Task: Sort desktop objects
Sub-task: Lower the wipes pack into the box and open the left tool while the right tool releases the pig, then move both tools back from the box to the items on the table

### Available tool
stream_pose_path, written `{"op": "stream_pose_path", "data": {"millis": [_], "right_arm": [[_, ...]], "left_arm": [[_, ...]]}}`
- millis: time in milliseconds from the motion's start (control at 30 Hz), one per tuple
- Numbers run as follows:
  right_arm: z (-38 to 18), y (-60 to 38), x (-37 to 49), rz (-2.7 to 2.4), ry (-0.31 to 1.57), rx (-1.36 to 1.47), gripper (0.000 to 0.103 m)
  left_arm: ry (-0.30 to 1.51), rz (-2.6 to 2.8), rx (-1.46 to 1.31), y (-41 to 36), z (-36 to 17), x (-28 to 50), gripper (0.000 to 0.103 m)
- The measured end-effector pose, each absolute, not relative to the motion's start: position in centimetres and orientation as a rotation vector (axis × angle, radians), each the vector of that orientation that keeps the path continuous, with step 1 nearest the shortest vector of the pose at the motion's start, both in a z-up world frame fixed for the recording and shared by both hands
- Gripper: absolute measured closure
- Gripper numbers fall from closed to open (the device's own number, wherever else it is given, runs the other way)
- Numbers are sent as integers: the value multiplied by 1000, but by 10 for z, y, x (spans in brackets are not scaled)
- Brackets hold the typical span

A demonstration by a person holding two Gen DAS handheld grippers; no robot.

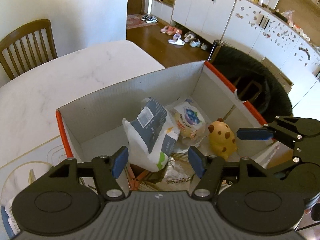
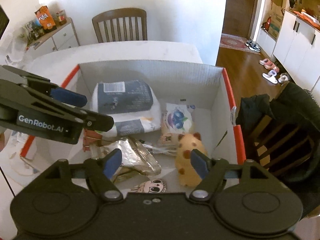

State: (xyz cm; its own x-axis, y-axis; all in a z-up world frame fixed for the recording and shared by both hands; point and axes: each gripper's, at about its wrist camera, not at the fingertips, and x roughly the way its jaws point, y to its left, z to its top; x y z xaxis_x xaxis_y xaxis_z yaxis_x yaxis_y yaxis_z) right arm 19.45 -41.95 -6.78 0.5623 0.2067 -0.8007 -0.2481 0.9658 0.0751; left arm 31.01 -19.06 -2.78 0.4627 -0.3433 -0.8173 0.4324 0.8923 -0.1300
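Observation:
A white cardboard box with orange rims (image 1: pixel 128 92) (image 2: pixel 152 70) stands on the white table. Inside lie a blue-and-white bag (image 1: pixel 152 132) (image 2: pixel 126 104), a blueberry snack packet (image 1: pixel 189 120) (image 2: pixel 176 120), a yellow spotted toy (image 1: pixel 222 138) (image 2: pixel 190 160), a shiny foil packet (image 2: pixel 136 156) and a cartoon-face badge (image 2: pixel 150 187). My left gripper (image 1: pixel 158 163) is open and empty above the box, over the bag. My right gripper (image 2: pixel 156 165) is open and empty above the box's near end, between the foil packet and the toy. Each gripper shows in the other's view (image 1: pixel 254 134) (image 2: pixel 68 98).
The white marble table (image 1: pixel 60 84) extends behind and left of the box. Wooden chairs stand at the far side (image 2: pixel 120 26) and right (image 2: pixel 280 136), the right one draped with a dark jacket. Papers and a cord lie left of the box (image 1: pixel 30 172).

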Motion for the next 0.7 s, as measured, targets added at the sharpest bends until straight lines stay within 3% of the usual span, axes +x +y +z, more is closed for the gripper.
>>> {"op": "stream_pose_path", "data": {"millis": [300, 433, 700], "right_arm": [[-47, -417, 180, 306, 896, -10, 26], [-41, -417, 174, 325, 868, 2, 18], [-31, -409, 162, 365, 825, -8, 12]], "left_arm": [[926, -498, 67, -178, -5, 283, 38], [896, -497, 63, -173, 2, 268, 38], [860, -490, 2, -155, 11, 243, 36]]}}
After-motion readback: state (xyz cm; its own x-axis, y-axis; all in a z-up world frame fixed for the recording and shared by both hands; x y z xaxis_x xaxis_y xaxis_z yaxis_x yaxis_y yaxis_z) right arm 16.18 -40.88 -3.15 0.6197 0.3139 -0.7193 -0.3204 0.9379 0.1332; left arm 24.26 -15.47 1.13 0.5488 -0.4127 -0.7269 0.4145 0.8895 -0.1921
